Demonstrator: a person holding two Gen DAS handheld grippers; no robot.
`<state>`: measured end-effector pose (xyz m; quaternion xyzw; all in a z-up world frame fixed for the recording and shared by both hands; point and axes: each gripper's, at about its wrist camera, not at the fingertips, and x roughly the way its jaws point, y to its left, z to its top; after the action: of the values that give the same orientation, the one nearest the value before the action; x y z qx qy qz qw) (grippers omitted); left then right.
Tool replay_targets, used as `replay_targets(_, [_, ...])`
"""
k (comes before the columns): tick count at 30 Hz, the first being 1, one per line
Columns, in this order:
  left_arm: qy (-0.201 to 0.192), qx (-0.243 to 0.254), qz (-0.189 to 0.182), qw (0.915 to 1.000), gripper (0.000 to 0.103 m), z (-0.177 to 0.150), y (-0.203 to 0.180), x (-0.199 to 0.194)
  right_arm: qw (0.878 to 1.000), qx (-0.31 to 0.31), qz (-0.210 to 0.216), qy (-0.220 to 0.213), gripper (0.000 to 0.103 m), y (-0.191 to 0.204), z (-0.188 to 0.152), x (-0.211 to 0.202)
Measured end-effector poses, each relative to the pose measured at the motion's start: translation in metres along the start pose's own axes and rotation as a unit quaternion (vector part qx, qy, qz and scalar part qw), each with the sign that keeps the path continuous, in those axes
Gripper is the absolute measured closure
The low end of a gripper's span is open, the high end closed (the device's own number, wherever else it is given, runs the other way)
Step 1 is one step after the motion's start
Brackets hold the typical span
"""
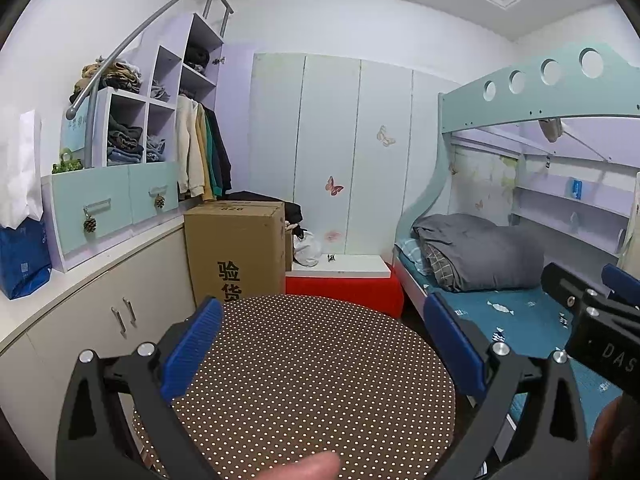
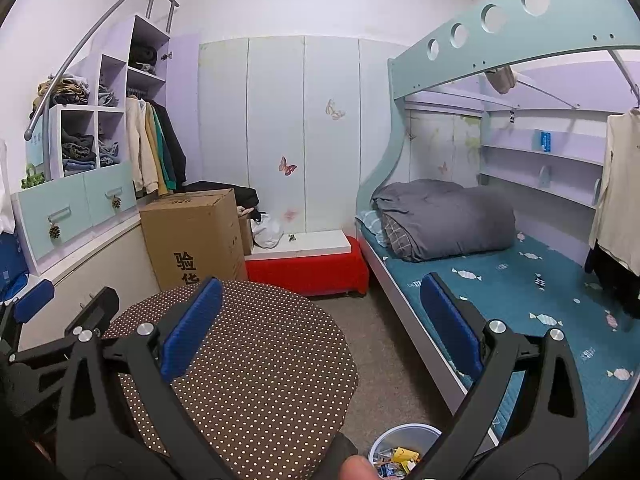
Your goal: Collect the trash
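My left gripper (image 1: 324, 340) is open and empty, held above a round brown table with white dots (image 1: 304, 380). My right gripper (image 2: 320, 320) is open and empty too, over the table's right side (image 2: 248, 360). The left gripper also shows at the left edge of the right wrist view (image 2: 60, 312), and the right gripper at the right edge of the left wrist view (image 1: 592, 304). A small white trash bin (image 2: 404, 452) with colourful wrappers inside stands on the floor, at the bottom of the right wrist view. No loose trash shows on the table.
A cardboard box (image 1: 236, 248) and a red bench with a white top (image 1: 344, 280) stand behind the table. A bunk bed with a grey quilt (image 2: 444, 216) fills the right side. Cabinets (image 1: 112, 320) and shelves with clothes line the left wall.
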<state>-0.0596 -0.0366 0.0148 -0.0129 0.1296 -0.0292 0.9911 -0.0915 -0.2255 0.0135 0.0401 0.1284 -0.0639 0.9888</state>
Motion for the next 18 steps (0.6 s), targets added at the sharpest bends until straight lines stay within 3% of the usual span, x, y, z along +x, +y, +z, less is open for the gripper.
replay_targets(18, [-0.008,0.003,0.009,0.9999,0.005,-0.0063,0.0015,-0.0017,1.0,0.001,0.007,0.003,0.006,0.0024,0.0033,0.0023])
